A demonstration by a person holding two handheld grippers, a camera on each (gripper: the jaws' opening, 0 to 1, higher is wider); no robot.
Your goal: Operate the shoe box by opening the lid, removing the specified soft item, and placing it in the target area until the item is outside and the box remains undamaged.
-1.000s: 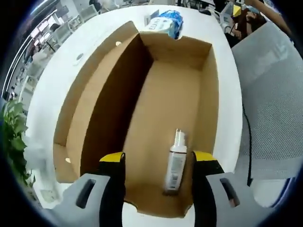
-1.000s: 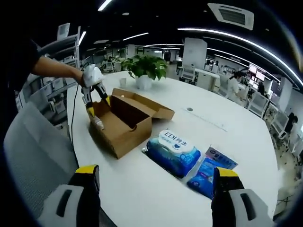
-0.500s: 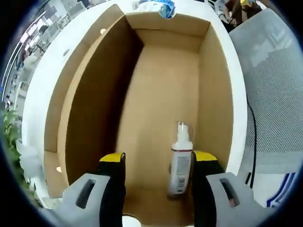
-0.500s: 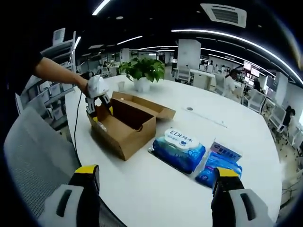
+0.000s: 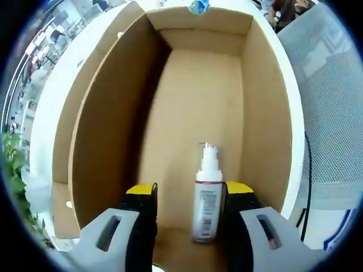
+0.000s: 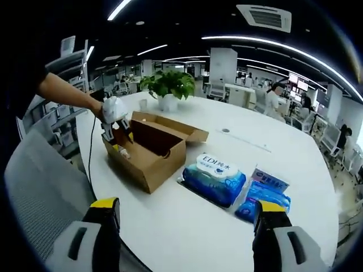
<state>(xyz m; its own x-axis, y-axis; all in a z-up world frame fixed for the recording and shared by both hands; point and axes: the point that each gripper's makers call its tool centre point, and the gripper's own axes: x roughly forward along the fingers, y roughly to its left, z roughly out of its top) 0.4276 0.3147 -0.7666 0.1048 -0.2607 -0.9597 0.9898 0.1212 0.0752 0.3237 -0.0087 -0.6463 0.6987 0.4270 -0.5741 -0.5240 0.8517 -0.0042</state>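
The open cardboard shoe box [image 5: 113, 113] lies below my left gripper [image 5: 190, 191], which reaches down into it. A white spray bottle [image 5: 205, 198] lies on the box floor between the yellow-tipped jaws, closer to the right one. The jaws stand apart and neither visibly presses it. In the right gripper view the box [image 6: 148, 154] sits on the white table [image 6: 227, 238] with its lid flap folded back, and the left gripper [image 6: 113, 120] dips into its near-left end. My right gripper [image 6: 186, 205] hovers open over the table edge, holding nothing. Two blue soft wipe packs [image 6: 214, 178] [image 6: 264, 195] lie right of the box.
A potted plant [image 6: 170, 85] stands on the table behind the box. A grey mesh chair [image 6: 39, 187] sits at the table's left edge; its mesh [image 5: 334, 113] borders the box's right side. A cable [image 6: 89, 148] hangs from the left gripper. People sit at far desks.
My left gripper has dropped deeper into the box and shifted, so the bottle now lies between its jaws. The jaws have narrowed slightly. The right gripper has barely moved.
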